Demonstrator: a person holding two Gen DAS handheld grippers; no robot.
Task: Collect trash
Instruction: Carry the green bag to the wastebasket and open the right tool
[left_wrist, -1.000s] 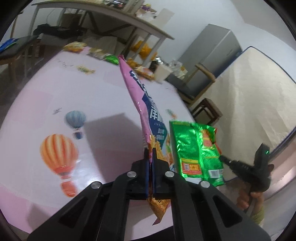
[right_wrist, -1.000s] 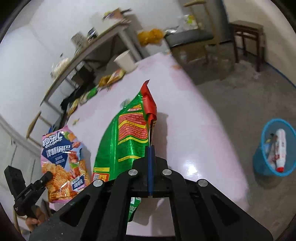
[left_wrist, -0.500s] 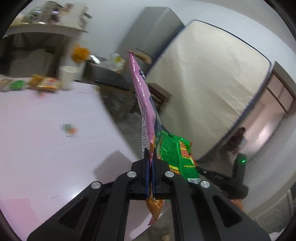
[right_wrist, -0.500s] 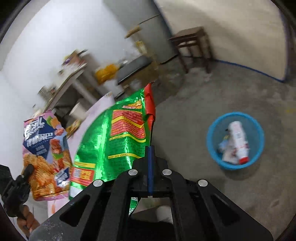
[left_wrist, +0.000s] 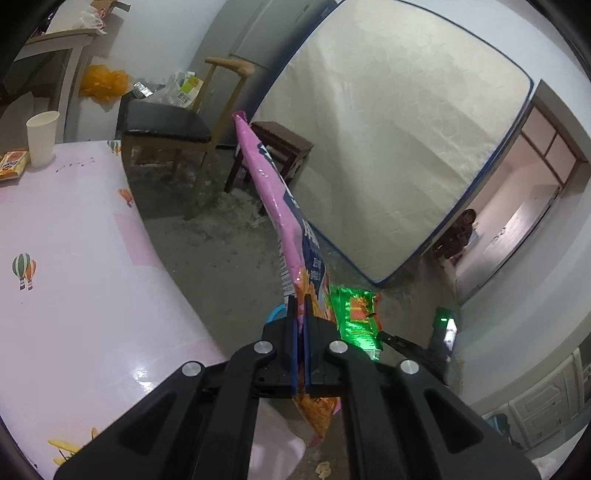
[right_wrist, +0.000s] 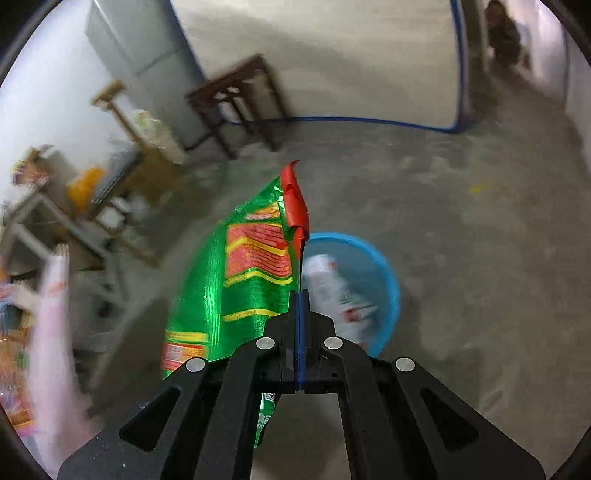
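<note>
Left claw (left_wrist: 302, 314) clamped on a pink and blue crinkled plastic snack bag (left_wrist: 275, 206), held edge-on in the air beside the pink balloon-print counter (left_wrist: 74, 258); right claw (right_wrist: 300, 306) clamped on a green and red foil snack bag (right_wrist: 243, 273), held above the round blue plastic bin (right_wrist: 384, 280) on the grey floor (right_wrist: 461, 240)

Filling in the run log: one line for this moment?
left hand-held gripper: shut on pink bag | right hand-held gripper: shut on green bag | blue bin: ahead

Both wrist views look down toward the floor, sharing the stool (left_wrist: 280, 147).
</note>
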